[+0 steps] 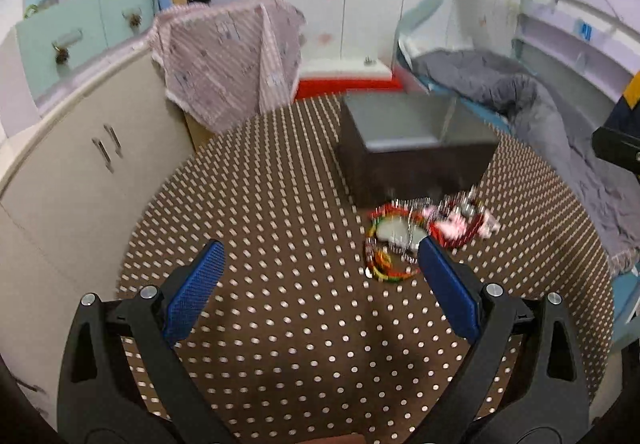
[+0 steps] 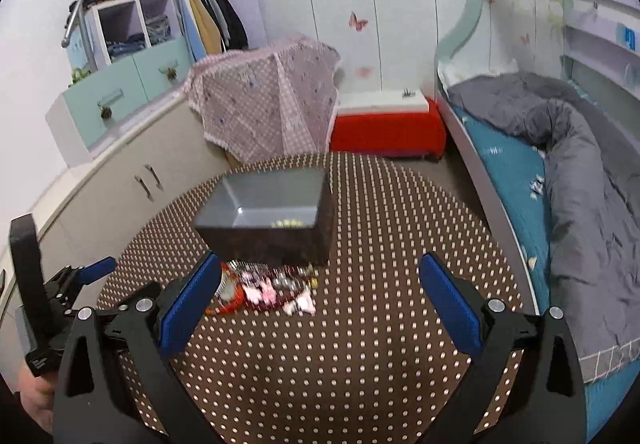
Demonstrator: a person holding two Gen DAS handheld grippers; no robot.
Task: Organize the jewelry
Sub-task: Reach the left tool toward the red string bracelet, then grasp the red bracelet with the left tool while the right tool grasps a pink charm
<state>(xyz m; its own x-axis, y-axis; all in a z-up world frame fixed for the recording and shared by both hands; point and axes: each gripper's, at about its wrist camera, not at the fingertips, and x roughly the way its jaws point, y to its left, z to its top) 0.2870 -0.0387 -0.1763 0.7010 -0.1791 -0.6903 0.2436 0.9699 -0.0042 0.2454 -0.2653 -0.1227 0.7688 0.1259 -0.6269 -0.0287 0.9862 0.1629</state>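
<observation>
A pile of jewelry (image 1: 424, 232) with red, green and yellow bead strands and pink pieces lies on the brown dotted table, just in front of a dark box with a grey inside (image 1: 412, 148). My left gripper (image 1: 320, 252) is open and empty; the pile is beside its right fingertip. In the right wrist view the pile (image 2: 268, 288) lies by my left fingertip, and the box (image 2: 272, 216) holds a small gold piece (image 2: 286, 223). My right gripper (image 2: 320, 264) is open and empty. The left gripper (image 2: 96, 270) shows at the left edge.
The round table (image 1: 280, 324) stands between a beige cabinet (image 1: 80, 172) on the left and a bed with a grey quilt (image 2: 580, 172) on the right. A pink cloth-covered item (image 2: 268, 108) and a red and white stool (image 2: 384, 124) stand behind it.
</observation>
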